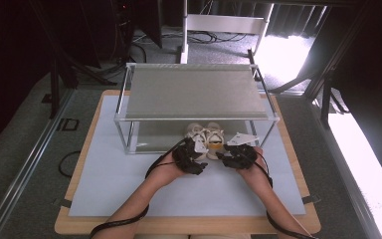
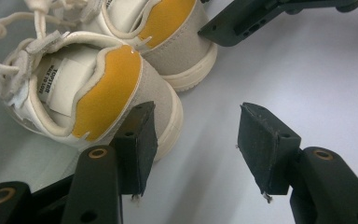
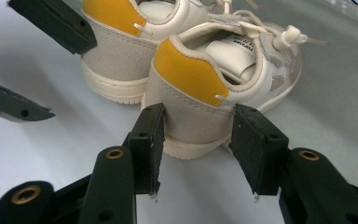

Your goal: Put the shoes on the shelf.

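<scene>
Standing at the person's side of the table [image 1: 104, 199], I see both forearms stretched forward, each hand carrying a black gripper toward a pair of small shoes. Taking the shoes as the landmark: the left gripper [image 2: 193, 140] sits just behind the left shoe [image 2: 88, 93], jaws partly apart, with bare white table surface between them; its one jaw stands in front of that shoe's heel edge, and whether it touches I cannot tell. It has hold of nothing. The right gripper [image 3: 196, 140] sits right behind the right shoe [image 3: 214, 79], jaws partly apart and standing on either side of the grey heel; the heel lies just at the jaw tips, and I cannot tell whether the pads press on it.

Both shoes lie side by side, nearly touching, with yellow heel tabs facing the person and toes and cream laces pointing away, so their long axes run from the person toward the far side of the table. They stand upright on their soles.

Beyond and over the toes stands a metal-framed shelf rack [image 1: 129, 129]; the shoes rest at the front edge of its lower level, under its grey top board [image 1: 194, 92].
</scene>
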